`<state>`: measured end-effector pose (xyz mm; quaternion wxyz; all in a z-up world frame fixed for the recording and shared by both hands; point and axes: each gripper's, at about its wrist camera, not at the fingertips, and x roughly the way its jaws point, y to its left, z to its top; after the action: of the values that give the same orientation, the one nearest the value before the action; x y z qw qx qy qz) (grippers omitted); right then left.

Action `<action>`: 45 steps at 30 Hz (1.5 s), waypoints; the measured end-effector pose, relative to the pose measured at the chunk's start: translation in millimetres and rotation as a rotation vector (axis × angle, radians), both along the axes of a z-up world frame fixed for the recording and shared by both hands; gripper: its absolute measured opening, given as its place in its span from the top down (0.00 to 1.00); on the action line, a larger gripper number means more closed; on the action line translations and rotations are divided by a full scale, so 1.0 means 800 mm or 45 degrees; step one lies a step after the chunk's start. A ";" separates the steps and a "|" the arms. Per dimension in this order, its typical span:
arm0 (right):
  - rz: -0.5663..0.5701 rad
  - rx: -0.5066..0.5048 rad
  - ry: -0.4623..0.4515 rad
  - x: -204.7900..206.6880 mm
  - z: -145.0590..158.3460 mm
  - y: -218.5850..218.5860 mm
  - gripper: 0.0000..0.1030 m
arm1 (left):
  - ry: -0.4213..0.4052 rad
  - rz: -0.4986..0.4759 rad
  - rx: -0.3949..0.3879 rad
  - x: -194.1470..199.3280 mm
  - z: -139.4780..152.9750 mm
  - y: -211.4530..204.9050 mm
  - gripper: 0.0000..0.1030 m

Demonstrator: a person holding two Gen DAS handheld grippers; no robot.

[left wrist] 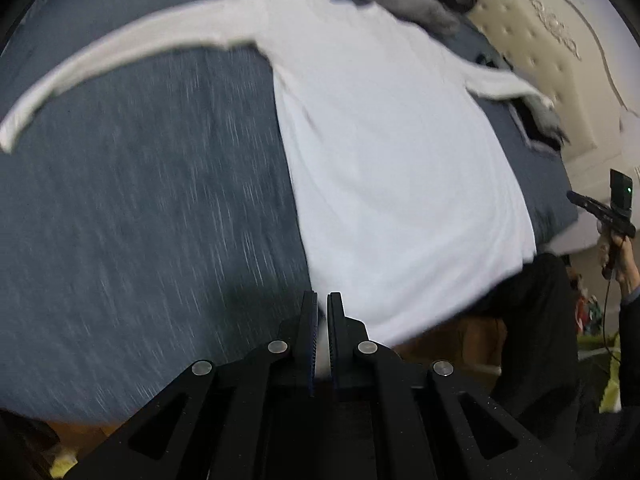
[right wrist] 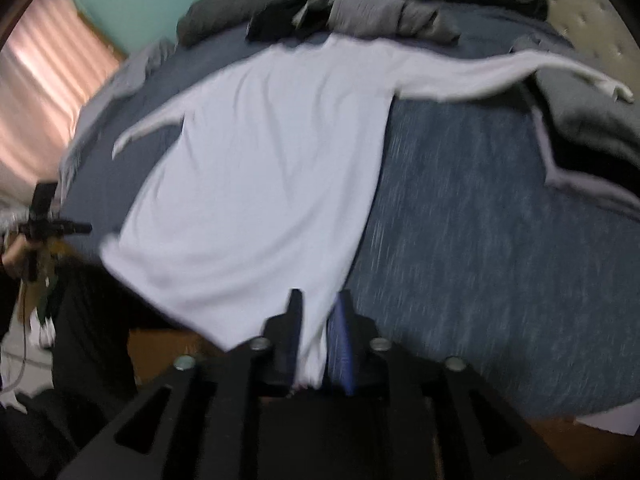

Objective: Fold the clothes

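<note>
A white long-sleeved shirt (left wrist: pixel 380 140) (right wrist: pixel 260 180) lies flat on a blue-grey bed cover (left wrist: pixel 140 200) (right wrist: pixel 480 260), sleeves spread to both sides and hem toward me at the bed's edge. My left gripper (left wrist: pixel 322 300) is shut on the hem's left corner, with a strip of white cloth pinched between its fingers. My right gripper (right wrist: pixel 318 300) sits at the hem's right corner. Its jaws stand apart and the white cloth hangs loosely between them. Both views are blurred by motion.
Grey and dark clothes (left wrist: pixel 400 0) (right wrist: pixel 380 12) are piled beyond the shirt's collar. A cream quilted headboard (left wrist: pixel 540 40) is on the right and a pink curtain (right wrist: pixel 36 80) on the left. The person's dark trouser legs (left wrist: pixel 540 320) stand at the bed's edge above a wooden floor (right wrist: pixel 168 352).
</note>
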<state>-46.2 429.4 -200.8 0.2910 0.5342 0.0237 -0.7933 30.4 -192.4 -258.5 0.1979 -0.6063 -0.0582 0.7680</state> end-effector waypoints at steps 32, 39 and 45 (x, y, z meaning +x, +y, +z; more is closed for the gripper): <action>0.144 0.141 0.279 -0.532 -0.104 -0.278 0.54 | 0.342 -0.014 -0.177 -0.594 -0.066 0.149 0.55; 0.175 0.188 0.305 -0.586 -0.133 -0.310 0.54 | 0.355 -0.057 -0.188 -0.643 -0.089 0.168 0.54; 0.253 0.227 0.350 -0.600 -0.148 -0.337 0.54 | 0.353 -0.127 -0.177 -0.649 -0.106 0.183 0.53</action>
<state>-526.3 160.2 -318.9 0.3133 0.4394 0.1862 -0.8210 -489.0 -46.1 -343.6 0.1997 -0.5089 0.0530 0.8357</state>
